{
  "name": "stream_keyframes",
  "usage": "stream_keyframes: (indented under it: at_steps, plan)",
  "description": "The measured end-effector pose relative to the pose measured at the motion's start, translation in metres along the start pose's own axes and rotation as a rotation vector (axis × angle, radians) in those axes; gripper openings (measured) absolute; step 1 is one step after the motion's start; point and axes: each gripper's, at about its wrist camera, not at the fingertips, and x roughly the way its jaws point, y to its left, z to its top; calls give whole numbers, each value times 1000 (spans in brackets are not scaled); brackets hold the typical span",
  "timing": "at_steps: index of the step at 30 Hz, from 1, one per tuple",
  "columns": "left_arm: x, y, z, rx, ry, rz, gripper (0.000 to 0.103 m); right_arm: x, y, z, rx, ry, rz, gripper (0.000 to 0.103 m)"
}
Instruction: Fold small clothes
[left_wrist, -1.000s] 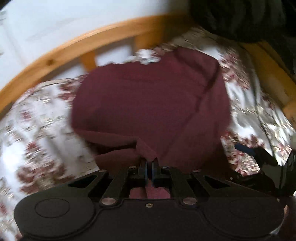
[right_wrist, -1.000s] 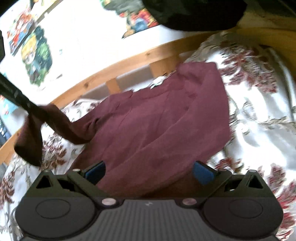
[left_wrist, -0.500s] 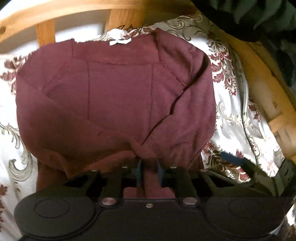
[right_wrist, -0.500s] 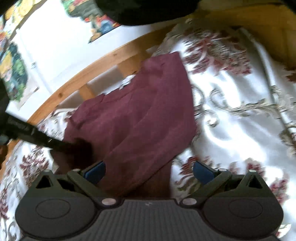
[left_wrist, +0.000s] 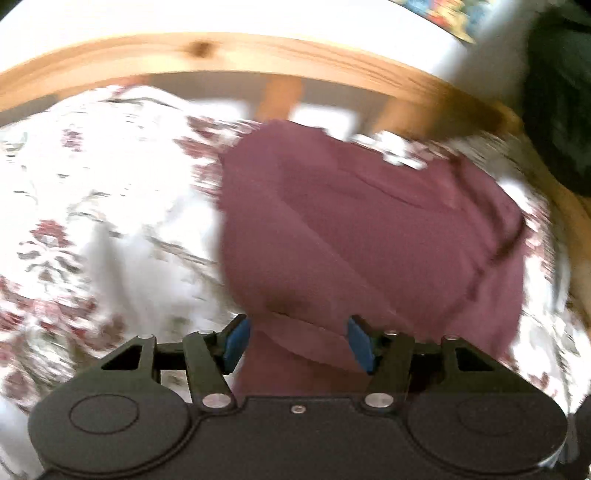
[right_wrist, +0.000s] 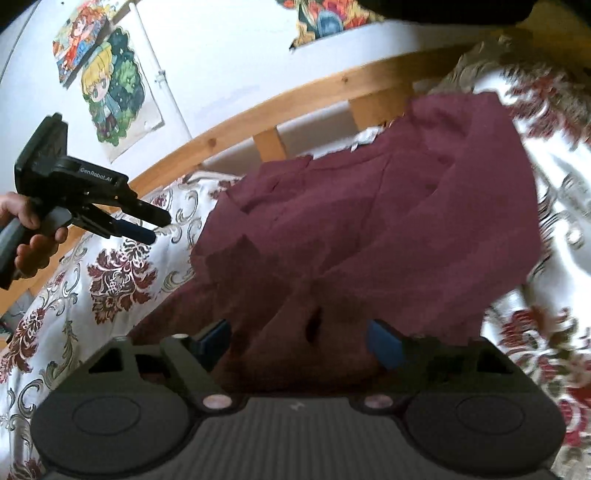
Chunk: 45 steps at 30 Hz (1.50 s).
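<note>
A bedspread (right_wrist: 110, 280) with a dark red floral pattern on white covered the bed and filled most of both views. A wooden bed rail (right_wrist: 288, 107) curved along its far edge, with a white wall behind it. The maroon garment (right_wrist: 388, 229) lay on the bedspread toward the far right, partly folded, its layers overlapping and its near hem reaching down under the right gripper. In the left wrist view the same garment (left_wrist: 369, 236) sat right of centre, blurred by motion.

The right gripper (right_wrist: 303, 341) hung over the garment's near edge with its blue-padded fingers spread wide and nothing between them. The left gripper (left_wrist: 295, 341) was likewise spread apart, pinching nothing, the cloth lying below the gap. In the right wrist view the left gripper (right_wrist: 151, 225) appeared at the far left, above the bedspread and apart from the garment, gripped by a hand (right_wrist: 31, 236). Cartoon posters (right_wrist: 110, 85) were stuck to the wall.
</note>
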Motion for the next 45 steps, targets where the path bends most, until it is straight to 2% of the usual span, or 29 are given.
stream_keyframes:
  at_steps: [3,4,5,6,8,12,14,15,17,20,23,28,29,30,32,34,37,39,42,44,45]
  plan:
    - [7,23,10,1,-31,41,61,12,-3,-2,19,20,14,63]
    - [11,28,13,-3,-32,45,61,16,-4,-3,21,30,14,48]
    - [16,33,17,-7,-33,47,61,18,-4,-3,23,37,21,28]
    - [21,35,20,-11,-34,49,61,19,-6,-4,26,45,41,18]
    - [31,40,27,-18,-37,44,61,16,-7,-1,41,47,82,10]
    - [47,43,37,-24,-57,35,61,-16,-17,18,150,2,299,10]
    - [53,44,40,-27,-68,34,61,-35,-21,25,118,-32,323,10]
    - [56,43,43,-25,-69,36,61,-42,-21,27,75,-42,300,10]
    - [63,40,47,-14,-69,42,61,-49,-18,27,-42,-33,193,10]
    - [73,35,52,19,-73,48,61,-39,-20,22,-109,39,65,10]
    - [82,33,57,32,-80,49,63,-28,-28,13,-76,81,27,10]
    - [97,35,64,3,-79,29,65,-26,-37,6,-25,79,19,10]
    - [99,35,65,5,-78,21,60,-26,-37,5,-29,75,15,10]
    - [100,34,65,10,-78,11,46,-26,-36,5,-34,67,8,10]
    - [99,29,66,31,-98,-16,23,-30,-32,5,-42,40,-2,9]
    - [94,23,66,57,-140,0,21,-34,-30,8,-39,-4,-10,9]
    - [90,20,69,71,-146,-5,23,-40,-31,12,-44,-29,-48,9]
    - [90,23,71,57,-145,15,41,-35,-38,9,-7,-1,-48,9]
    - [94,31,75,13,-138,18,55,-30,-46,5,37,24,-29,11]
    - [100,35,78,-9,-120,12,54,-28,-45,4,41,27,-30,17]
    - [103,35,80,-11,-114,8,42,-27,-45,3,42,30,-35,18]
